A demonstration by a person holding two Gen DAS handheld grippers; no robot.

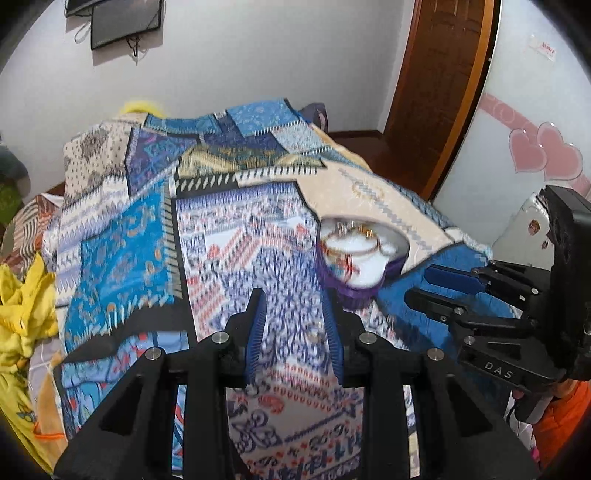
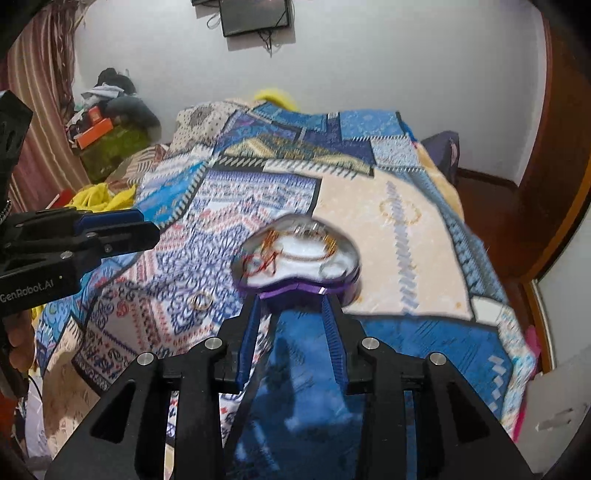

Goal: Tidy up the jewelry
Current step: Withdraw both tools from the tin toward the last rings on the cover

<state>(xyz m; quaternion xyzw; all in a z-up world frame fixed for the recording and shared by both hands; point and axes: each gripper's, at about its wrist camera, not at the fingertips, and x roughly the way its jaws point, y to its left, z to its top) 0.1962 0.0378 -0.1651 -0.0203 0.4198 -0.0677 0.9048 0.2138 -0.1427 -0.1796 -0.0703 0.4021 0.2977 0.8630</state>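
jewelry (image 2: 291,247) in heart box (image 2: 295,290) motion-blurred

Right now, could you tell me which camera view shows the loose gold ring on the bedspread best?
The right wrist view: the gold ring lies unobstructed left of the heart-shaped jewelry box. In the left wrist view it is only a faint blur between the fingers.

Patchwork blanket (image 2: 369,122) covering the bed; yellow cloth (image 1: 22,306) lying at bed's left edge; wall TV (image 2: 255,14) hanging above; wooden door (image 1: 436,81) standing right.

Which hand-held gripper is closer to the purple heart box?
Right. The right hand-held gripper has its fingertips at the box; the left hand-held gripper hangs off to its left.
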